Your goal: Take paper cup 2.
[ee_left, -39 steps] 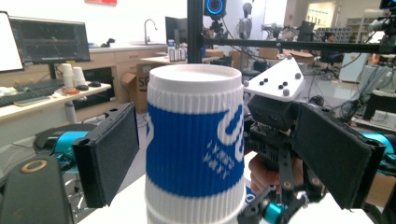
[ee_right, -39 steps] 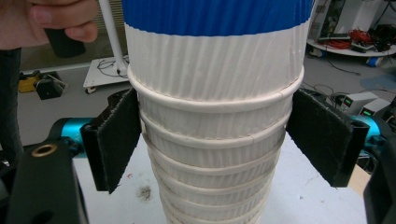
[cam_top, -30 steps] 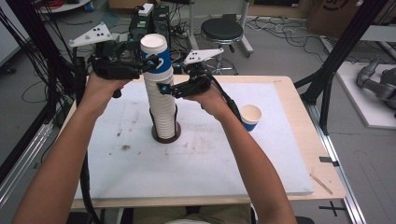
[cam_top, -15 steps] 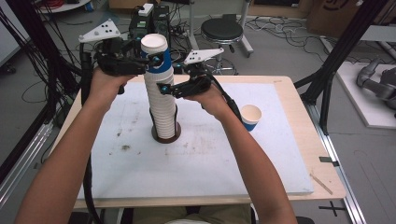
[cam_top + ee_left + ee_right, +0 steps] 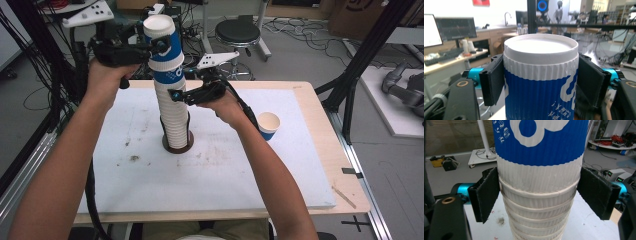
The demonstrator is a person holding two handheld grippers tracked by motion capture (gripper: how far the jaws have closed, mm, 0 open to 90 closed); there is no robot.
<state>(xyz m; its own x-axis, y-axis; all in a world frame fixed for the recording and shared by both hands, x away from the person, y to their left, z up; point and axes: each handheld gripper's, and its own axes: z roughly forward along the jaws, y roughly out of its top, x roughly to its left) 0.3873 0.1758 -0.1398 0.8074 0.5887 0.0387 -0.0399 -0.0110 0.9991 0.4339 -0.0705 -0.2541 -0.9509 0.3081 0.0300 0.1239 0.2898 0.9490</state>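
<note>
left gripper (image 5: 150, 47) up since earlier frame, jaws just closed on top cup (image 5: 162, 42). right gripper (image 5: 186, 95) jaws clamp cup stack (image 5: 175, 117). lift straight, keep stack pinned on counter (image 5: 240, 175).

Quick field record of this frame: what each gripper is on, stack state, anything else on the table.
left gripper: jaws have just been closing, pads now pressed on the top cup just under its rim
right gripper: clamped on the cup stack lower down, below the blue band
top cup: upright, partly raised out of the stack
stack base: in a dark ring holder on the white mat
other: single cup upright on the mat, right of the stack
</note>
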